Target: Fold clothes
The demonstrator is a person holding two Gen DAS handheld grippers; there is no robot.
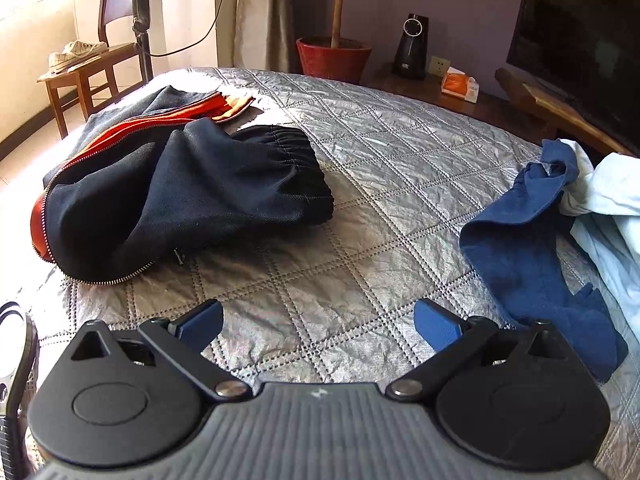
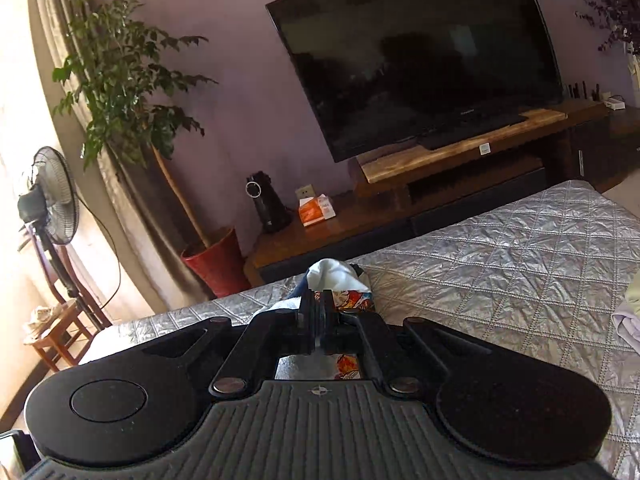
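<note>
The left gripper (image 1: 318,320) hangs low over the bed (image 1: 360,152), its blue-padded jaws spread wide with nothing but silver quilted cover between them. In the left wrist view, a dark navy jacket (image 1: 192,196) with an orange lining and a metal zipper lies bunched in the left half of the frame, its elastic hem turned toward the middle of the bed. On the right edge of that frame a blue cloth (image 1: 532,240) lies crumpled, touching a pale blue garment (image 1: 612,216) that runs off the picture. The two heaps are well apart, with bare quilt between them.

The right gripper (image 2: 320,300) sits at the lower middle of the right wrist view, jaws clenched together on a white garment (image 2: 336,278) with a bright orange and red print. The cloth bulges up just beyond the fingertips, and another bit of the print shows below, in the gap under the jaws. Whether the rest of it trails on the bed I cannot tell.

Beyond the bed, in the right wrist view, a big dark television (image 2: 420,52) stands on a wooden stand (image 2: 460,148) in the upper right. A leafy plant (image 2: 128,68) in a red pot (image 2: 216,260) fills the upper left, with a standing fan (image 2: 52,196) at the left edge beside the curtain. A small black appliance (image 2: 268,204) and an orange tissue pack (image 2: 316,210) sit on the low cabinet near the middle. In the left wrist view, a wooden chair (image 1: 92,64) carrying a pair of pale shoes (image 1: 76,54) stands in the upper left.
</note>
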